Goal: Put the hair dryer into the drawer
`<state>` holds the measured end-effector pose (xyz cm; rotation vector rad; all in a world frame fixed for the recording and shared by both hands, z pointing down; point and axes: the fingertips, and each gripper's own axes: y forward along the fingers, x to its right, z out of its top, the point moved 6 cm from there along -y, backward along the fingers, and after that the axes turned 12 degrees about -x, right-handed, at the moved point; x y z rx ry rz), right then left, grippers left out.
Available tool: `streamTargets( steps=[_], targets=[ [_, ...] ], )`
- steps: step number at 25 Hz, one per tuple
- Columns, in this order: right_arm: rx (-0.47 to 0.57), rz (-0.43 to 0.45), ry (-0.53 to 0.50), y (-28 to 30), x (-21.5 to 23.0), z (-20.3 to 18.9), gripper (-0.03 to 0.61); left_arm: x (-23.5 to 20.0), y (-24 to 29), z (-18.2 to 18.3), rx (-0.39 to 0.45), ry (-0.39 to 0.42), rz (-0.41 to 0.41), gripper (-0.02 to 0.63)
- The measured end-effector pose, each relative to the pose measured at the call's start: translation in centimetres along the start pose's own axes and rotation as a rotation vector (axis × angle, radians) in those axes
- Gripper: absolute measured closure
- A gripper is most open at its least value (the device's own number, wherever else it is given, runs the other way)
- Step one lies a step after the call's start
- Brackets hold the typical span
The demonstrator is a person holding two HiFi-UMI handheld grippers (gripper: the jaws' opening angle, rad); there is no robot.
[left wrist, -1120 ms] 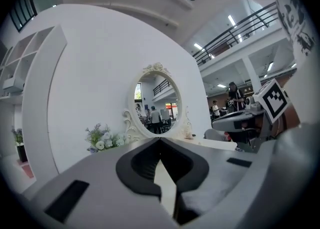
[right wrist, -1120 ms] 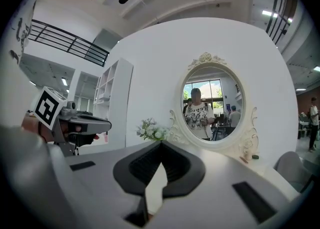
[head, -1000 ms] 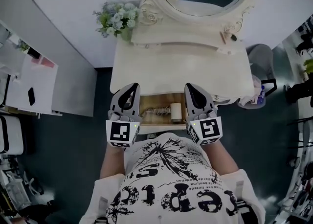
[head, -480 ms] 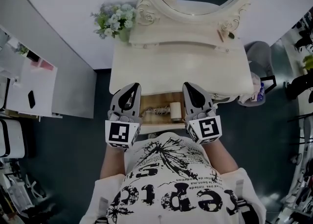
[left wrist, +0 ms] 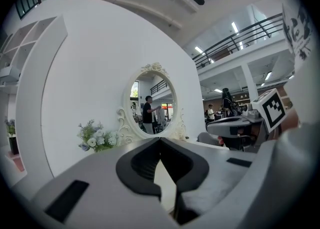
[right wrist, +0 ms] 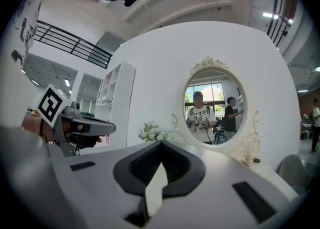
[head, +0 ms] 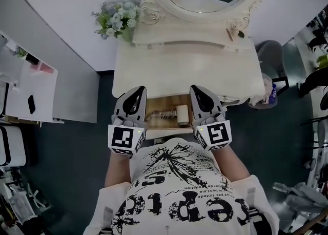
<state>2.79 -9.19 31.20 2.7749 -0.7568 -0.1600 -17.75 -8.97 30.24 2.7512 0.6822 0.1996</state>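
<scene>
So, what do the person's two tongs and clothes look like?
The left tongs and the right tongs are light grey and taper to a point, with black ribbed pads inside. Each bears at its rear a white cube with a black square marker. No cables show. The person wears a white short-sleeved shirt with black print.

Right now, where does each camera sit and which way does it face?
Head view: on the head, steeply down onto dressing table and open drawer; shirt, left tool, right tool show.
Left gripper view: on left tool, facing the mirror; its shut jaws, right tool show.
Right gripper view: on right tool, facing the mirror; its shut jaws, left tool show.
Shared: mirror and flowers, in both gripper views.
</scene>
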Motion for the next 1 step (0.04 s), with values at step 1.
streamTargets(
  steps=[1],
  targets=[
    [0.0, 0.0, -0.001, 0.0, 0.03, -0.01, 0.561, 0.01, 0.04, -0.01, 0.001, -0.002, -0.001, 0.592]
  ],
)
